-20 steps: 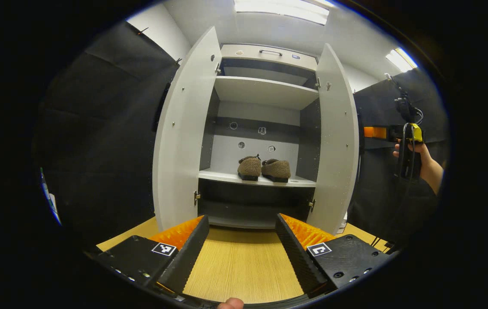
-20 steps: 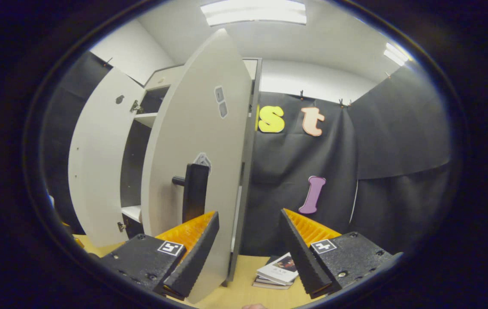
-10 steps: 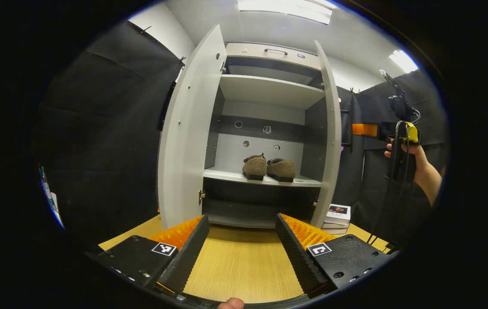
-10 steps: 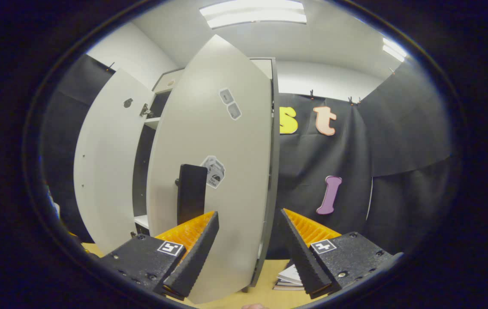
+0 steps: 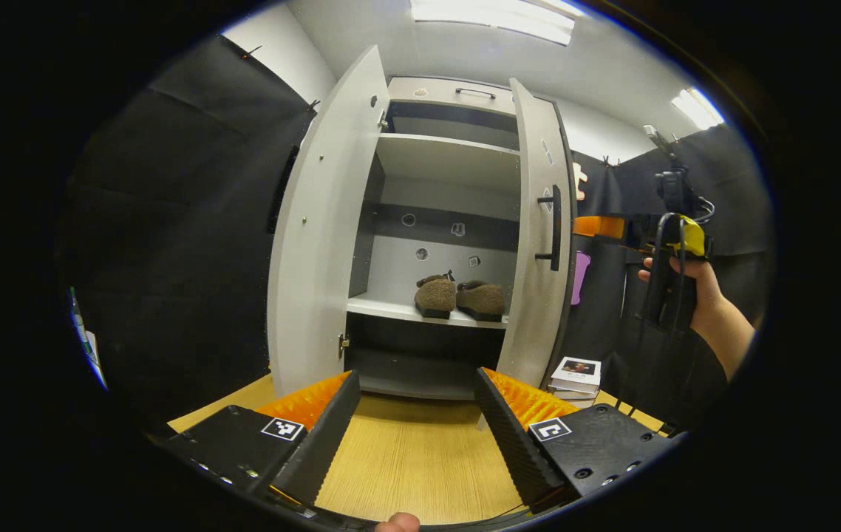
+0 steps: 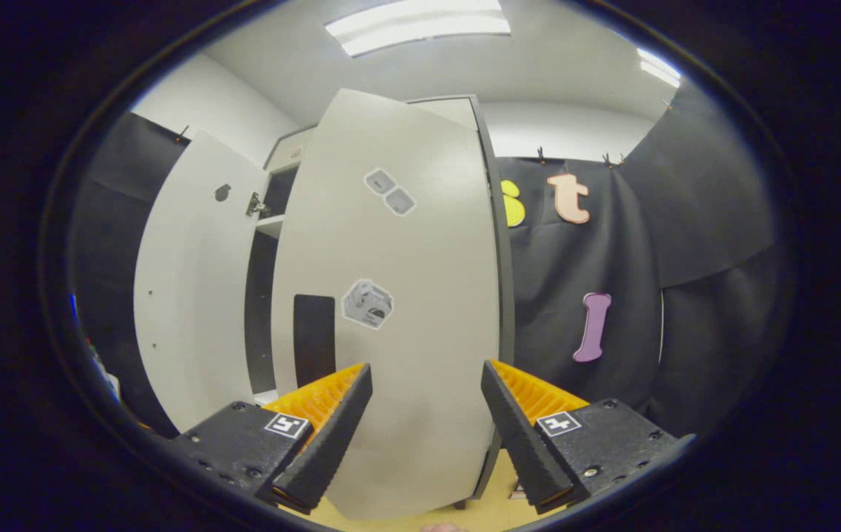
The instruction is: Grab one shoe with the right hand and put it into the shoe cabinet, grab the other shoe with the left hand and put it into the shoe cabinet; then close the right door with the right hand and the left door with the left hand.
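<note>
1. Brown and fuzzy, both shoes point(image 5: 457, 297) sit side by side on the middle shelf point(image 5: 391, 307) of the cabinet point(image 5: 457, 92), toes facing out. The placing half of the task looks done; only the doors are left.
2. Right door point(image 5: 535, 244): it stands about half shut, its outer face and black handle point(image 5: 553, 227) turned toward the left gripper view. In the right gripper view the same door point(image 6: 398, 295) sits directly ahead and very near, so it reads as being pushed by that tool, not grasped.
3. Right gripper point(image 6: 426, 436): jaws wide apart with nothing between them. Whether a finger actually touches the door cannot be told. From the left gripper view, a hand point(image 5: 675, 284) holds this tool out beside the door's outer face, which suits a sideways push.
4. Left gripper point(image 5: 415, 436): jaws also spread wide and empty, held low over the wooden worktop point(image 5: 413, 458) in front of the cabinet, well apart from anything. Judged as waiting its turn.
5. Left door point(image 5: 321, 229): fully swung out, inner face showing, untouched.
6. Likely next need: finish the right door flush, then bring the left gripper around the left door's outer side.
7. Risk: books point(image 5: 576, 373) lie on the worktop just beside the cabinet's right side, near the right arm's path.
</note>
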Demonstrator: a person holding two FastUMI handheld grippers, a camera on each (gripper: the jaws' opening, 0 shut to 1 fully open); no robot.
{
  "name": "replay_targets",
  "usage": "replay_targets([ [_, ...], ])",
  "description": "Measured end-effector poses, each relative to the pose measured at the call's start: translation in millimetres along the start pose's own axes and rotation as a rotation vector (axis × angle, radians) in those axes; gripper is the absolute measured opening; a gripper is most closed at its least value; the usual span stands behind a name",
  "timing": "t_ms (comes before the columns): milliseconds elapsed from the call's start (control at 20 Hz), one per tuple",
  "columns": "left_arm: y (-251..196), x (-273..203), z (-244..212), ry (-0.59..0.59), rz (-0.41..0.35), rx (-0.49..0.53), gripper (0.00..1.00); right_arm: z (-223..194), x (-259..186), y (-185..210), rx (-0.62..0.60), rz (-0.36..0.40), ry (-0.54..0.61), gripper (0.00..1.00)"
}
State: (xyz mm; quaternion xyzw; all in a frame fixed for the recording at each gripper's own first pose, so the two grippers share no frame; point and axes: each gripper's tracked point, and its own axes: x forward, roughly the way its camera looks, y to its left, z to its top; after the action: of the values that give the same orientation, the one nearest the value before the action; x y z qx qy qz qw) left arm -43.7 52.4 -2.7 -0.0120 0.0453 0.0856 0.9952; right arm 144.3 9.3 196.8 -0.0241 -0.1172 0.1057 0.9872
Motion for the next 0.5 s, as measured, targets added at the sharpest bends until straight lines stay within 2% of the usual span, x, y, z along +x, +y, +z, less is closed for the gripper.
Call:
replay_targets([
  [150, 10.0, -1.9, 14.7, -0.032, 0.018, 0.011, 0.95, -12.2, -39.6, -4.8, -0.039, -0.056, -0.005, 0.97],
  [250, 10.3, 1.6, 21.4, -0.050, 0.017, 0.012, 0.94, -24.2, -69.1, 3.1, -0.024, -0.063, -0.018, 0.97],
  [350, 9.3, 2.7, 23.0, -0.051, 0.018, 0.023, 0.95, -44.7, -97.8, 8.8, -0.020, -0.080, -0.013, 0.96],
  [500, 1.7, 9.1, 16.9, -0.056, 0.001, 0.034, 0.95, -82.8, -139.3, 8.5, 0.004, -0.153, 0.036, 0.97],
])
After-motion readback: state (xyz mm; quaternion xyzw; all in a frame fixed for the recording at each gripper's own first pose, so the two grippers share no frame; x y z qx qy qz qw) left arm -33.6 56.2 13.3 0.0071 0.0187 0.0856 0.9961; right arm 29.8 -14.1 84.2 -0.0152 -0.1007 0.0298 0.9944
